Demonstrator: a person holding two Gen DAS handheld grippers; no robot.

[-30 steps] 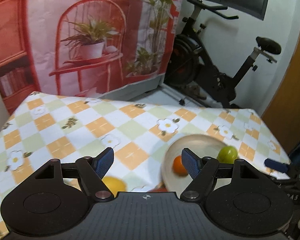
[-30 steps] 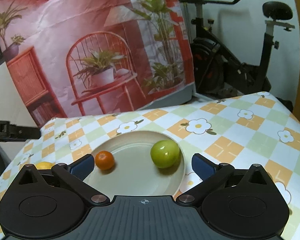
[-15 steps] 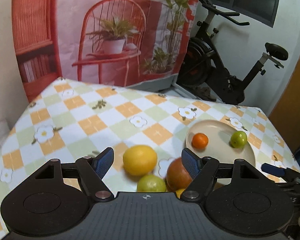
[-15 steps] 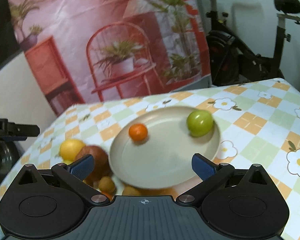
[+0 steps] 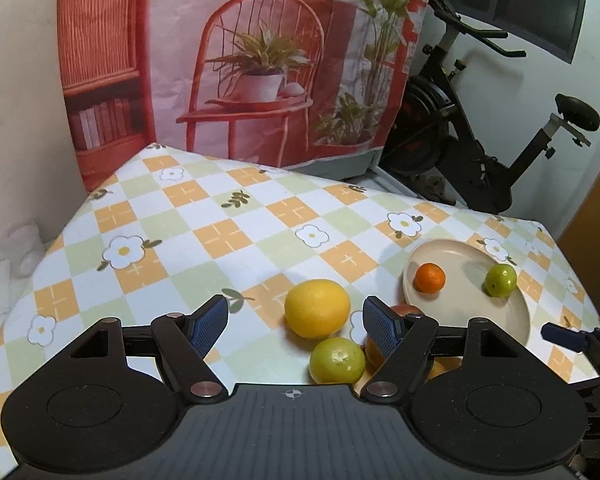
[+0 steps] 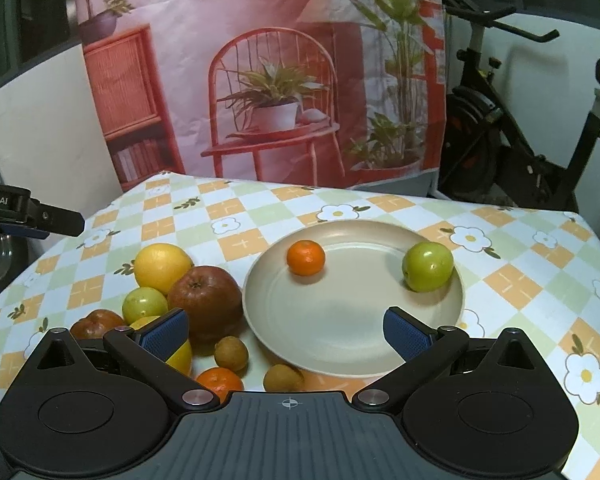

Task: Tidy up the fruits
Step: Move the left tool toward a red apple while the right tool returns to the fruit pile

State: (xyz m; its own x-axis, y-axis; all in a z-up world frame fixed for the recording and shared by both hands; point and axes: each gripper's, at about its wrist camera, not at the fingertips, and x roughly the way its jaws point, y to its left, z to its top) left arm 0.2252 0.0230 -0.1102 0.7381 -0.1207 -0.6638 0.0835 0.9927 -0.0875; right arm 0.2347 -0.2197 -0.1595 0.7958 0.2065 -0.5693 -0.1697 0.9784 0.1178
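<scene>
On the checked cloth: fruit lies in two groups, a loose heap on the cloth and a pair on the plate.

Step in hand: two fruits are on the plate (image 6: pixel 260 312), the rest wait beside it; I judge the sorting barely begun, with both grippers hovering between picks.

Next move: a reach into the heap to the plate's left; the nearest pieces touch one another, so the fingers need a gap on both sides of one fruit before closing. The yellow citrus or the green fruit in front of the left gripper looks the likeliest pick.

Plate: one, beige, with the heap just beside its left rim.

Red apple (image 6: pixel 205 303): one large, touching the plate's rim; a second, smaller reddish fruit (image 6: pixel 96 322) sits at the heap's left edge.

Yellow citrus (image 6: pixel 162 266): one large at the back of the heap; a second yellow fruit (image 6: pixel 180 356) shows partly behind the right gripper's left finger.

Green fruit: two, one on the plate (image 6: pixel 428 266), one in the heap (image 6: pixel 145 304).

Small oranges: two, one on the plate (image 6: pixel 306 257), one at the near edge of the heap (image 6: pixel 219 382).

Small brown fruits: two, (image 6: pixel 231 353) and (image 6: pixel 283 377), near the plate's front rim.

Left gripper (image 5: pixel 296 320): fingers spread wide, holding nothing, above the yellow citrus.

Right gripper (image 6: pixel 286 330): fingers spread wide, empty, over the plate's near part.
</scene>
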